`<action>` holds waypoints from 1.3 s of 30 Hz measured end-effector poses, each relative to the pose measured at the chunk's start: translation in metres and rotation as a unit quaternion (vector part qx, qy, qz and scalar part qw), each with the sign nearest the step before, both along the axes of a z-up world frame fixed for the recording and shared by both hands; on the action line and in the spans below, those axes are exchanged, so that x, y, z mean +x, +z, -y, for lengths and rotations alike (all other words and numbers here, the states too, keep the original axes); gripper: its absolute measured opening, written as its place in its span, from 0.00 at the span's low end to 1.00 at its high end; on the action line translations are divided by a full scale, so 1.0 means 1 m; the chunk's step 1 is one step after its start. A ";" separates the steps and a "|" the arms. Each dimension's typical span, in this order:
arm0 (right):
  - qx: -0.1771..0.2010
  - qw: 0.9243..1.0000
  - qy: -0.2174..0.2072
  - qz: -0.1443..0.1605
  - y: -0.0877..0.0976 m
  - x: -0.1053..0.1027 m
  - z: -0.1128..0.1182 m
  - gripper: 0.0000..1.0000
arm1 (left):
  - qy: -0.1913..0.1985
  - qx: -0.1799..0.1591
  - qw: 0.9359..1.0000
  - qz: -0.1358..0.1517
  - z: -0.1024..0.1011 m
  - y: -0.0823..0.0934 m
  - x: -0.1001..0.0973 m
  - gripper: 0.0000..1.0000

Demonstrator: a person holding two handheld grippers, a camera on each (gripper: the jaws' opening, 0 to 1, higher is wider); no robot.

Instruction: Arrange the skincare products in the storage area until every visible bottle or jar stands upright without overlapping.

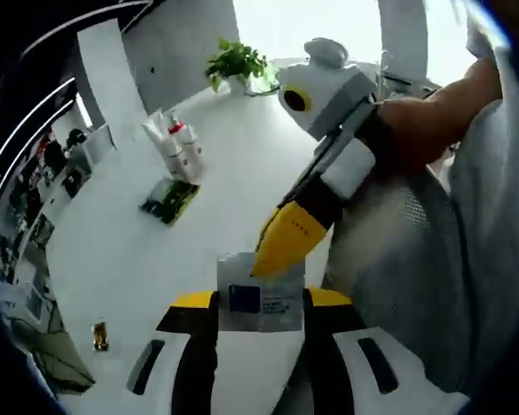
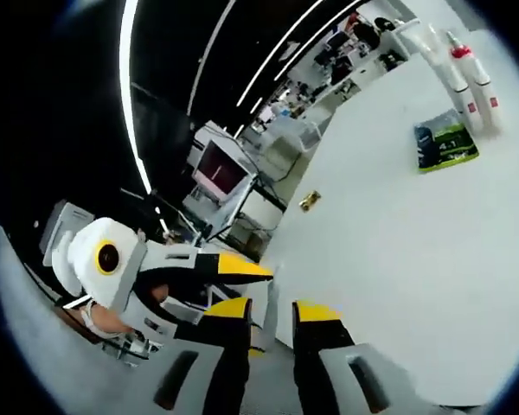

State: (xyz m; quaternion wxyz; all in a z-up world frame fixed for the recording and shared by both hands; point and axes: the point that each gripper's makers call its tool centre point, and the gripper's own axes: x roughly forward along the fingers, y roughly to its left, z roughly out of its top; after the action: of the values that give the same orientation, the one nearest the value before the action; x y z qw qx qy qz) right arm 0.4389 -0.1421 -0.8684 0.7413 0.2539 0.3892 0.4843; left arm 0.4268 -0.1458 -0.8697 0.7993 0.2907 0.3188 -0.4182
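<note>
left gripper view: left gripper point(image 1: 261, 304) clamps a white sachet point(image 1: 261, 296); right gripper point(image 1: 275, 251) touches it, jaws narrow

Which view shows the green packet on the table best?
Right gripper view: the green packet lies flat by the bottles, larger and unobstructed. Left gripper view shows it smaller and farther off, beside the same bottles.

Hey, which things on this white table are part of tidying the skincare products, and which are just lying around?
Job: white box held in the left gripper; upright bottles; right gripper.
Just lying about: green packet, potted plant, small gold item.
</note>
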 end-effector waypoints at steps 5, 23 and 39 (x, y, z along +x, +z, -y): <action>0.000 1.000 0.020 -0.008 -0.002 -0.007 -0.002 0.00 | -0.017 0.005 1.000 0.004 0.009 0.003 -0.004 0.35; 0.072 0.995 0.068 -0.019 0.019 -0.020 -0.003 0.00 | 0.054 -0.259 0.953 -0.151 -0.013 0.026 -0.013 0.40; 0.135 0.971 0.198 -0.009 0.043 -0.067 -0.019 0.00 | 0.030 -0.365 0.865 -0.342 -0.009 0.039 -0.057 0.04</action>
State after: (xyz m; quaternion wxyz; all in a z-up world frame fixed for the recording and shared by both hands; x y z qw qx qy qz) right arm 0.3722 -0.1229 -0.8251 0.5857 0.2739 0.3691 0.6676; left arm 0.3696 -0.1368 -0.8312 0.7016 -0.1927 0.4055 -0.5534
